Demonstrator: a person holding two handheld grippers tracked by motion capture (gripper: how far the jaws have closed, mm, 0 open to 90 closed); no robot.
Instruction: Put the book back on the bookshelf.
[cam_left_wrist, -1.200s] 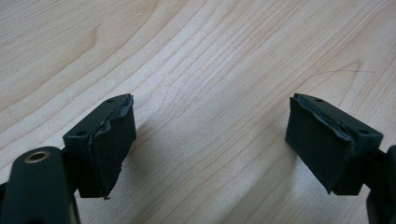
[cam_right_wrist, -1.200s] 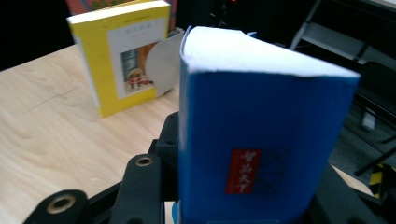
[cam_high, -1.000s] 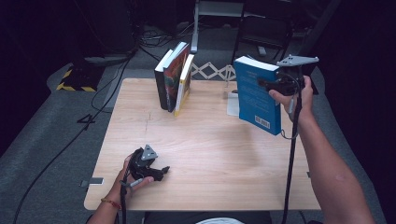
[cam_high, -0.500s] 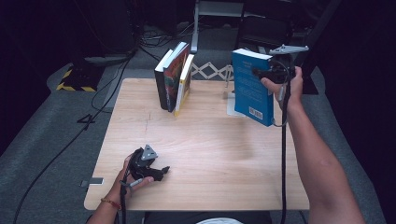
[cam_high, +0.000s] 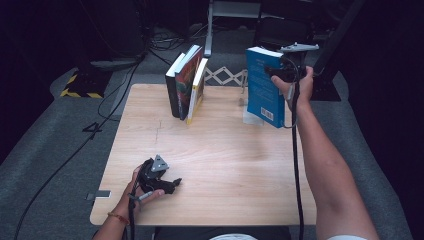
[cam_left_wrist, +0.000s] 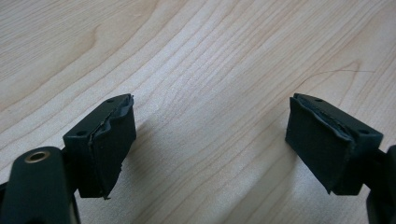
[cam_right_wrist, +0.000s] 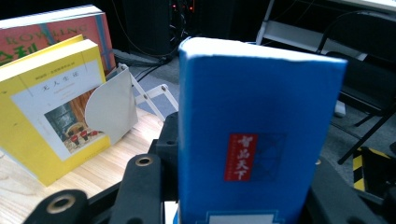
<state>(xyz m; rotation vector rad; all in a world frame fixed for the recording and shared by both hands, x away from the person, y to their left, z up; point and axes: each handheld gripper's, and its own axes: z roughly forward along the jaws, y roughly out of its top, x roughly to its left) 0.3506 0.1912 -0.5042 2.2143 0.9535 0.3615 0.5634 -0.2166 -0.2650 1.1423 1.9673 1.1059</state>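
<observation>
High view: the right gripper (cam_high: 280, 75) is up over the far right part of the desk (cam_high: 225, 155), and its jaws are clamped on a blue book (cam_high: 264, 87). The blue book stands upright in the air, with its bottom edge just above the desk and its top edge by the hand. The jaws hold it near the top, on the edge that faces the person's arm. A row of books (cam_high: 186, 87) stands near the far edge of the desk, and this is the thing to measure from. The blue book is to the right of the row of books, apart from it, with bare wood between them. In the right gripper view, the blue book (cam_right_wrist: 254, 135) sits right between the two black jaws, with one jaw on each side. A yellow book (cam_right_wrist: 51, 112) from the row leans against a white bookend (cam_right_wrist: 112, 109). The left gripper (cam_high: 159, 181) rests on the desk near the front edge, well away from the row of books. In the left gripper view, its jaws stand wide apart, with just the wood of the desk (cam_left_wrist: 201, 70) between them.
</observation>
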